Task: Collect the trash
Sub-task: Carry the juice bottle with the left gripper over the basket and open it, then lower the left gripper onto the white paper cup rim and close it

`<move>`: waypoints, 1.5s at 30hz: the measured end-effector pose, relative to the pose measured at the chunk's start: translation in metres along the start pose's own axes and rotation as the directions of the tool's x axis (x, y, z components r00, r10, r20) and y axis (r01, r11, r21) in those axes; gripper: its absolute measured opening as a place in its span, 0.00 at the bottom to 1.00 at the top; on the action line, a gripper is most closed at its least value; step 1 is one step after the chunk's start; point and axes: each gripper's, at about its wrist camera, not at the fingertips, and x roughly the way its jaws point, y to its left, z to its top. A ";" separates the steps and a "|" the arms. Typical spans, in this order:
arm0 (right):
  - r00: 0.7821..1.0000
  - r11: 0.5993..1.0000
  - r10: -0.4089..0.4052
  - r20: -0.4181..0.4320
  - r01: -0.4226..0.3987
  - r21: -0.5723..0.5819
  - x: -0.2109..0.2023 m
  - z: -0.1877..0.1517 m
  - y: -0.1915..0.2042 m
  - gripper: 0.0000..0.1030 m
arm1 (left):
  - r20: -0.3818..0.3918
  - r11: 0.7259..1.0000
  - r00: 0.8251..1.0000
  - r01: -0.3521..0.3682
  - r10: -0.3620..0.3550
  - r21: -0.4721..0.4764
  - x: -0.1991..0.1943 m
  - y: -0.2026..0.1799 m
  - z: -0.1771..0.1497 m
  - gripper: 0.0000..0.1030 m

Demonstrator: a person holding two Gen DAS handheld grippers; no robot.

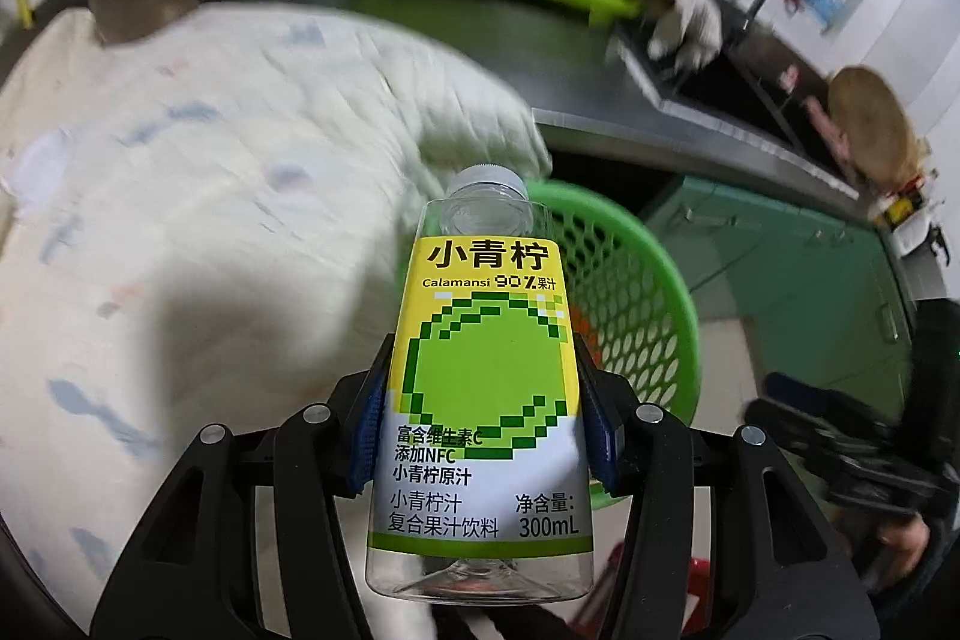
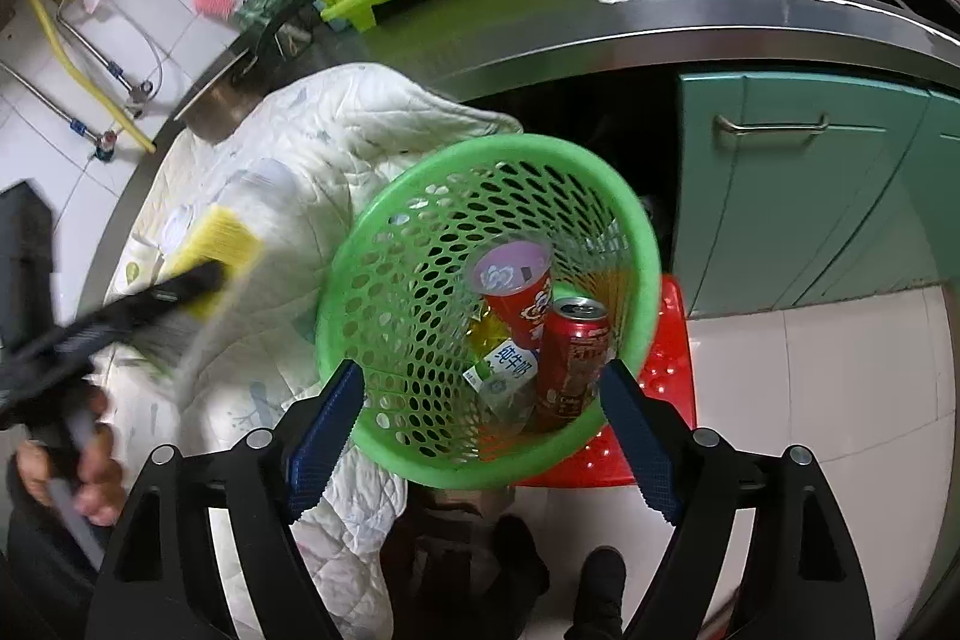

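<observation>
Left claw (image 1: 483,400) clamps bottle (image 1: 480,370) mid-label, cap pointing forward; basket (image 2: 480,304) lies ahead-right, just beyond the cap. Right claw (image 2: 483,436) gapes empty over the basket, nearer.

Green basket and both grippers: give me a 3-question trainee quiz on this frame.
1. True or false: the left gripper is shut on the juice bottle.
2. Which lies in the green basket? A) red can B) spoon C) sponge
3. Fill in: the right gripper is ___.

Key: 1 true; 2 A; 3 open, holding nothing.
</observation>
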 end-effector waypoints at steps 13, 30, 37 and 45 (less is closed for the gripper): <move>1.000 0.999 0.012 0.019 -0.012 0.041 -0.013 -0.008 -0.013 0.76 | -0.170 0.995 0.985 -0.010 -0.007 -0.099 0.066 -0.003 -0.015 0.56; 0.998 0.997 0.061 0.012 -0.061 -0.047 -0.009 0.006 0.025 0.77 | -0.008 0.992 1.000 -0.010 0.009 -0.124 -0.015 0.034 -0.005 0.60; 0.994 0.984 0.106 -0.017 -0.107 -0.143 0.008 0.021 0.068 0.77 | 0.081 0.979 0.992 -0.078 0.095 -0.190 -0.064 0.086 -0.008 0.60; 0.987 0.956 0.152 -0.061 -0.162 -0.246 0.029 0.035 0.122 0.77 | 0.163 0.926 0.948 -0.215 0.275 -0.309 -0.119 0.172 -0.013 0.63</move>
